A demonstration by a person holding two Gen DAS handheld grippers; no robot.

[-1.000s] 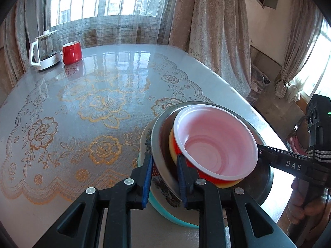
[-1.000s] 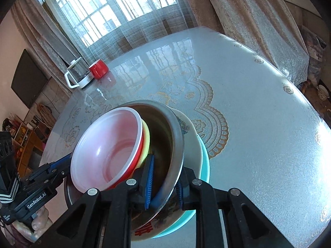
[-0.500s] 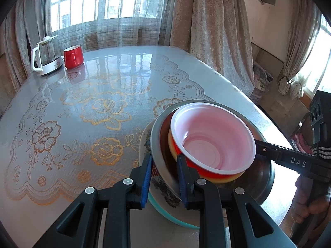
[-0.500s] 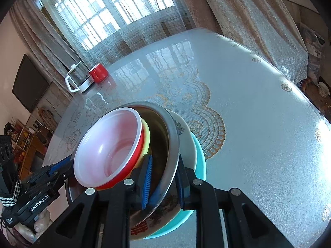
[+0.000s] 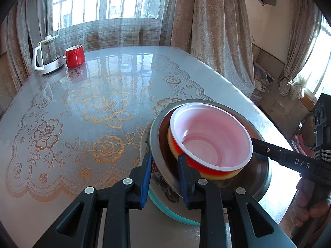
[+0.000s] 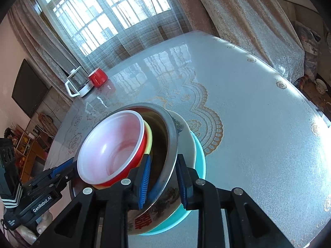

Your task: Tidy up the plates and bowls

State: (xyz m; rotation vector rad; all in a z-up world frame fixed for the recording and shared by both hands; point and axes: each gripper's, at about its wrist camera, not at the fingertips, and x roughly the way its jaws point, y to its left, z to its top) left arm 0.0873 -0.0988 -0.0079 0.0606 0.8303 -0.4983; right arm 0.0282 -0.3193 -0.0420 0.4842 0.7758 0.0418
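I see one nested stack near the table edge: red bowl [image 5: 211, 142] with white-pink inside on top, tilted, sitting in a yellow bowl [image 5: 172, 144], inside a steel bowl [image 5: 261, 177], on a patterned white plate [image 6: 186, 132], teal plate [image 6: 199, 153] at bottom.

table [image 5: 115, 76] centre bare, kettle [image 5: 48, 56] & red mug [image 5: 75, 56] at far edge

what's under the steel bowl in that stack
Under the steel bowl sits a white patterned bowl, and below that a teal plate. Anything beneath the teal plate is covered.
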